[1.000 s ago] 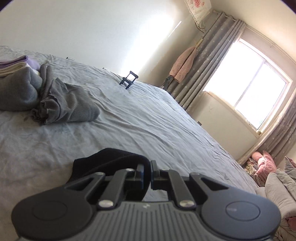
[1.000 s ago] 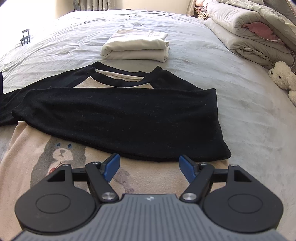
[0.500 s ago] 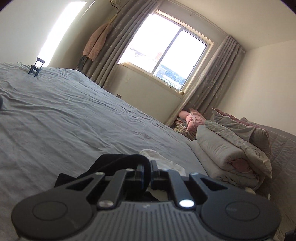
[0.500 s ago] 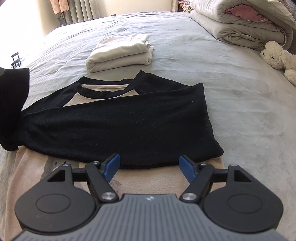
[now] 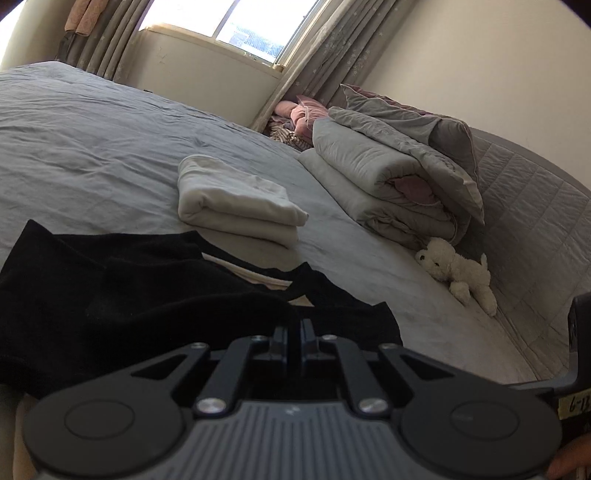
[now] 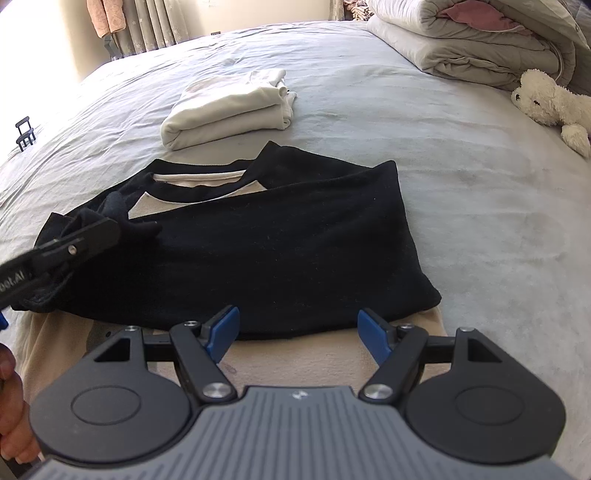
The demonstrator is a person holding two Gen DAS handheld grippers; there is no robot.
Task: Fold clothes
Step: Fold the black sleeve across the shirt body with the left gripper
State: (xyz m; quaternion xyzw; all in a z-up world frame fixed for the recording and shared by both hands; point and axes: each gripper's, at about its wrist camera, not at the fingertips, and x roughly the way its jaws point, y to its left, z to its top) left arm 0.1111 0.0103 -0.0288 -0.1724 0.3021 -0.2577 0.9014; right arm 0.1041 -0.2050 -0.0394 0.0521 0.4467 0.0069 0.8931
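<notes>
A beige raglan shirt with black sleeves [image 6: 280, 254] lies flat on the grey bed [image 6: 498, 221]. One black sleeve is folded across its chest. My left gripper [image 5: 294, 328] is shut on the other black sleeve [image 5: 147, 314] and holds it over the shirt's left side; it also shows in the right wrist view [image 6: 107, 225]. My right gripper [image 6: 297, 332] is open and empty, hovering just above the shirt's lower beige part [image 6: 295, 362].
A folded white garment [image 6: 229, 107] lies beyond the shirt's collar. A folded grey duvet [image 5: 391, 184] and a white plush toy [image 6: 554, 107] sit at the right by the headboard. A small black stand [image 6: 24, 133] is at far left. Window and curtains [image 5: 258, 26] stand behind.
My left gripper has carried the black sleeve from out on the bed's left side in over the shirt, swinging its view right. The right gripper stays open, shifted slightly.
</notes>
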